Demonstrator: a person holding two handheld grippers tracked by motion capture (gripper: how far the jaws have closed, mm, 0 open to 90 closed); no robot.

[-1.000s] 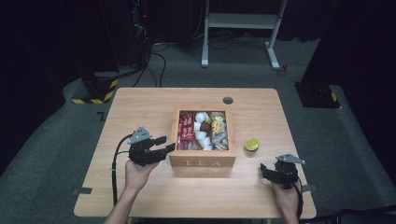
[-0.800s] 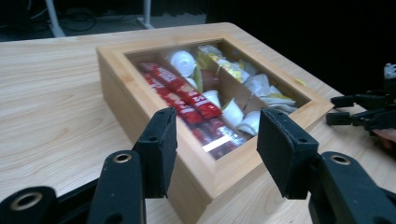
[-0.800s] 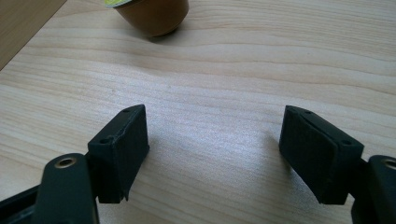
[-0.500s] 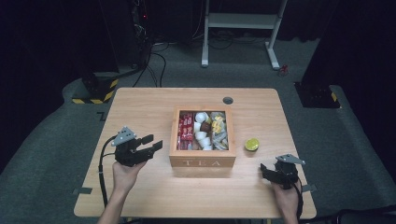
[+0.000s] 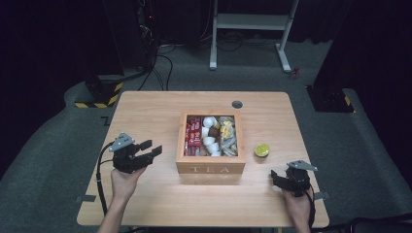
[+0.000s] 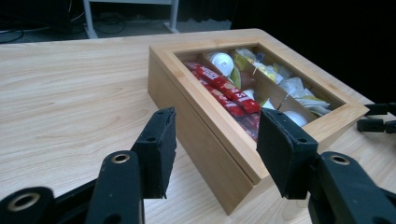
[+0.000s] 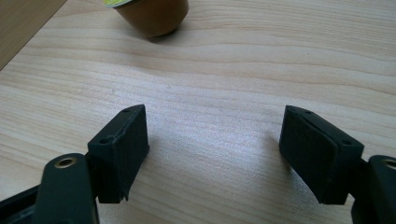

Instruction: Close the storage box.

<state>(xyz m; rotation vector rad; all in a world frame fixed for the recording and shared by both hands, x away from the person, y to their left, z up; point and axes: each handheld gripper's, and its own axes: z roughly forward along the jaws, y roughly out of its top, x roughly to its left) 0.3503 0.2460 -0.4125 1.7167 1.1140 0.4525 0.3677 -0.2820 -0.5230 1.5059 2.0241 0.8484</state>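
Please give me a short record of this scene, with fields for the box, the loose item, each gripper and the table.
box: wooden tea box, lid with window shut, sachets and capsules visible inside
loose item: capsule with green top on the table, right of the box, apart from it
left gripper: open, empty, pointing at the box's left side
right gripper: open, empty, low over the table near the capsule
table: light wood

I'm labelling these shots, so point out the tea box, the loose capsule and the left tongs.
tea box (image 5: 211,169), high view, on its front wall with the lettering.
loose capsule (image 5: 262,150), high view, on its green lid.
left tongs (image 5: 152,149), high view, between the open tips.
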